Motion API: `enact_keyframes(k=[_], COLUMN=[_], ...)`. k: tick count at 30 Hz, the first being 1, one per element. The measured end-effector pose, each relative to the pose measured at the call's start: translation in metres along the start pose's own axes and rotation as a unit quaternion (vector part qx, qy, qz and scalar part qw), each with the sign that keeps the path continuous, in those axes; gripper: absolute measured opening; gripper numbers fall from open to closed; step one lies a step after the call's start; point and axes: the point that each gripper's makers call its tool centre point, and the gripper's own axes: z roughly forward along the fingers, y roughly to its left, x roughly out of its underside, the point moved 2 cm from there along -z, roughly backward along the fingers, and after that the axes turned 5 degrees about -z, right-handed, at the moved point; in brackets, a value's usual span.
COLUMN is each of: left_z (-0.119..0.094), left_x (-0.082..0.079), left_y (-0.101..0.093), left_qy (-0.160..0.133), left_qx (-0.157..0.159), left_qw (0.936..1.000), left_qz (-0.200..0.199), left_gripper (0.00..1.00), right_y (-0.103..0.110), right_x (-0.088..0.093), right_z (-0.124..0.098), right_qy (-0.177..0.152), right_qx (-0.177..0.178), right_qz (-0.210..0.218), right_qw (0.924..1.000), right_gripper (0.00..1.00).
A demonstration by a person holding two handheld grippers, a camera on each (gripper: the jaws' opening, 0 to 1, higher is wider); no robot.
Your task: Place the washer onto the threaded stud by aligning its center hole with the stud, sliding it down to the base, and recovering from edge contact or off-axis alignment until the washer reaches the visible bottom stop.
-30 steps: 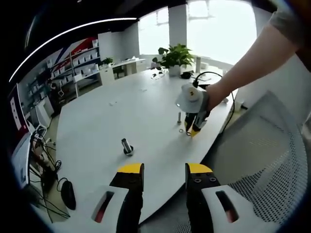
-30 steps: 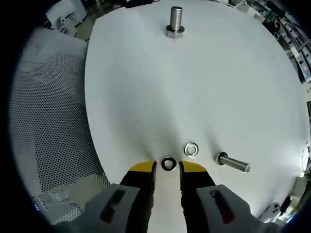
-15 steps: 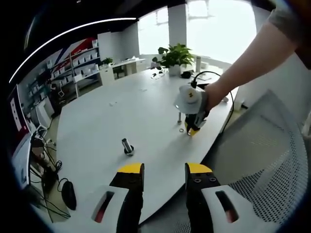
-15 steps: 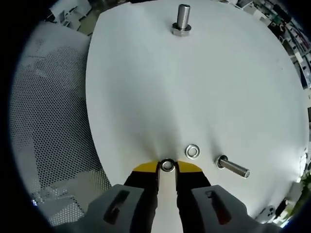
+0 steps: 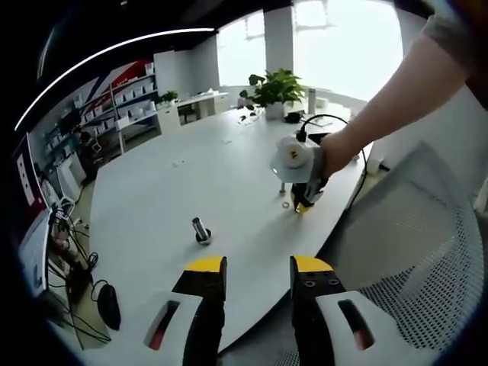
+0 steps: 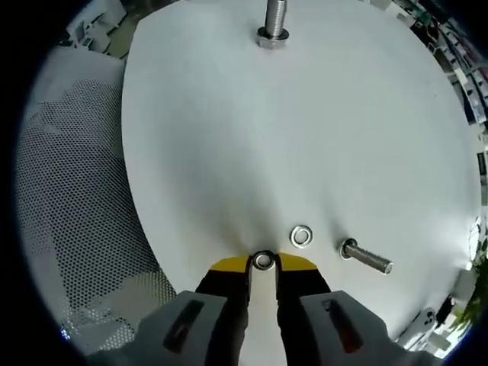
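Washer, small dark steel ring (image 6: 263, 260), sits pinched between the yellow-tipped jaws of the right gripper (image 6: 263, 263), low against the white bench (image 6: 305, 137) near its edge by the grey mesh chair (image 6: 69, 229). A second, brighter steel washer (image 6: 302, 235) lies flat just beside it, and a loose steel bolt (image 6: 367, 258) lies on its side a little farther along the bench.

The upright threaded stud with a hex base (image 6: 273, 21) stands well apart, straight ahead along the jaws' own line, toward the far edge; its long axis points up off the bench. So the carry probably runs forward, and the ring's hole will need to face down over the stud's top.

In the left gripper view, the left gripper (image 5: 255, 268) hovers with its jaws apart and empty near the bench edge; the stud (image 5: 200, 229) looks nearer to it than to the right gripper (image 5: 303, 200), held in a person's hand (image 5: 335, 149).
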Motion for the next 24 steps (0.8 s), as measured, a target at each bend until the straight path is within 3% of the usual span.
enact_keyframes(k=[2,7,24], left_z=[0.0,0.0,0.0], left_x=[0.0,0.0,-0.001], left_y=[0.0,0.0,-0.001], left_qy=[0.0,0.0,-0.001], left_qx=[0.0,-0.001,0.002], left_qw=[1.0,1.0,1.0], left_qz=[-0.001,0.0,0.001], left_gripper=[0.31,0.31,0.31], right_y=[-0.001,-0.001,-0.017], right_x=[0.0,0.002,0.012], right_z=[-0.001,-0.002,-0.017], right_qy=[-0.022,-0.04,-0.063], right_qx=[-0.003,-0.002,0.015], right_qz=[0.019,0.031,0.062], right_qw=[0.9996,0.9987,0.996], right_gripper=[0.13,0.13,0.13])
